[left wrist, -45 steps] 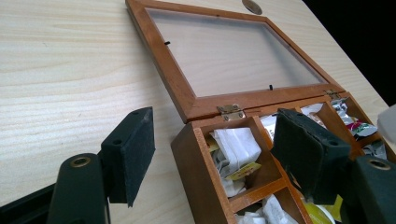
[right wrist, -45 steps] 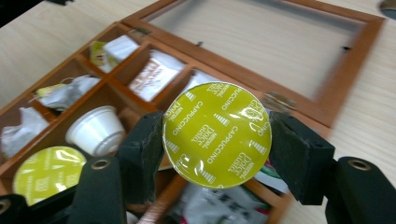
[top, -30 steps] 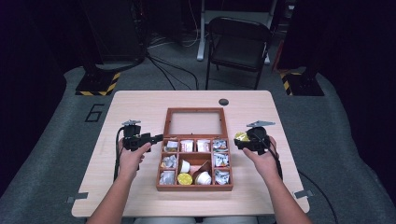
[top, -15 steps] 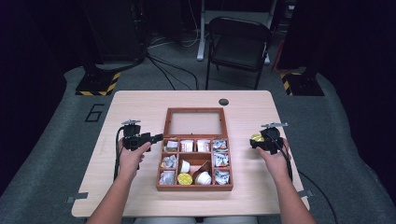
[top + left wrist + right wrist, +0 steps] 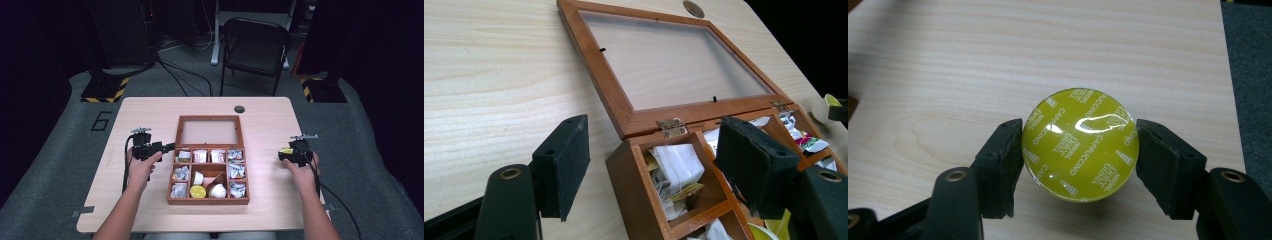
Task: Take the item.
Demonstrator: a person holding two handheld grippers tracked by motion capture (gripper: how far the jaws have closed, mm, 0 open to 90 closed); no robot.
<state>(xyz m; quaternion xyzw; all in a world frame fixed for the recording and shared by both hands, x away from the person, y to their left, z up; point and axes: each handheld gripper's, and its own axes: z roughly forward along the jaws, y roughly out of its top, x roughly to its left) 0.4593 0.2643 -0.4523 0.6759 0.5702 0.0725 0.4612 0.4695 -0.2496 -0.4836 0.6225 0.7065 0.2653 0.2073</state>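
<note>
Right tool (image 5: 1079, 150) clamps yellow capsule (image 5: 1080, 145), lid reading "CAPPUCCINO"

The high view hangs above the person's side and looks forward and down over the whole table (image 5: 150, 115), from well off. The left gripper view rides low on the left gripper (image 5: 651, 165) and looks along its jaws, close over the near corner of the wooden box (image 5: 634, 165). The right gripper view looks steeply down from the right gripper (image 5: 1079, 150) at the yellow capsule (image 5: 1080, 144) just ahead. Both high and left views share the box and its open lid
</note>
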